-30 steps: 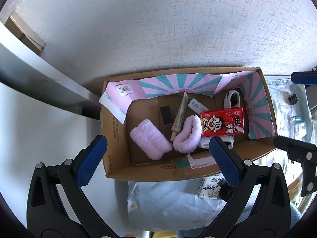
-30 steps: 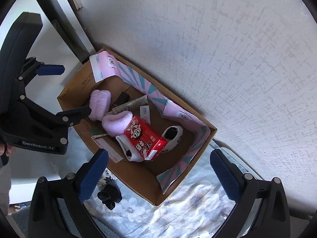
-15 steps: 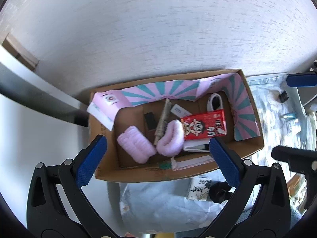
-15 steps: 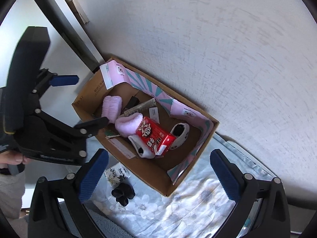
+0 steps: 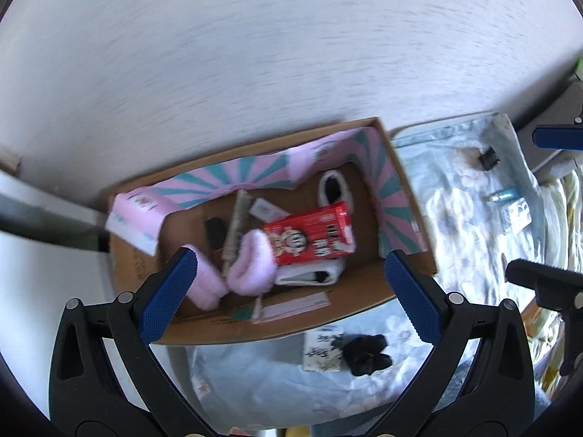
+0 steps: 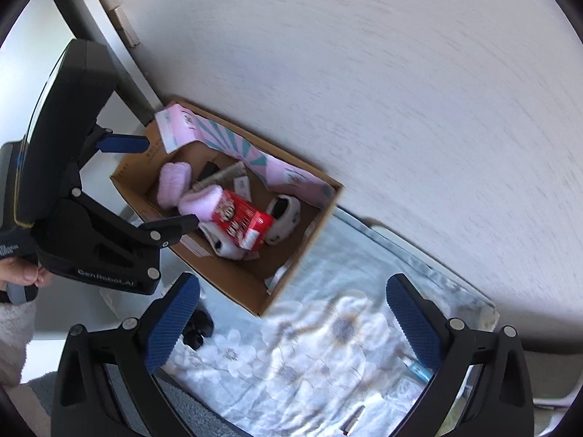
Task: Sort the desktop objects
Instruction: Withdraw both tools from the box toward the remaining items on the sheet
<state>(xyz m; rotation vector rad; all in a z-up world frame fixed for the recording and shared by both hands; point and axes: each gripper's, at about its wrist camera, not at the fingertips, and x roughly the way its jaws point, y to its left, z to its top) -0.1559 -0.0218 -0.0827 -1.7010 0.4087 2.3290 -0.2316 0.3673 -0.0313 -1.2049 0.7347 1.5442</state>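
Note:
A cardboard box (image 5: 368, 296) with a pink and teal lining stands against the wall; it also shows in the right wrist view (image 6: 233, 284). Inside lie a red carton (image 5: 309, 233), pink fluffy socks (image 5: 251, 266) and white slippers (image 5: 333, 189). My left gripper (image 5: 291, 291) is open and empty, held above the box's near side. My right gripper (image 6: 291, 320) is open and empty over the floral cloth (image 6: 328, 346), right of the box. A black hair clip (image 5: 366, 355) and a small white packet (image 5: 322, 351) lie on the cloth before the box.
A small black clip (image 5: 487, 157), a blue tube (image 5: 504, 194) and a small packet (image 5: 517, 215) lie on the cloth to the right. The white textured wall (image 5: 291, 54) stands behind the box. The left gripper's body (image 6: 73, 182) fills the left of the right wrist view.
Both grippers have pulled back and up from the box, so it looks smaller. The view has shifted so more of the cloth shows on the right. Both stay open and empty.

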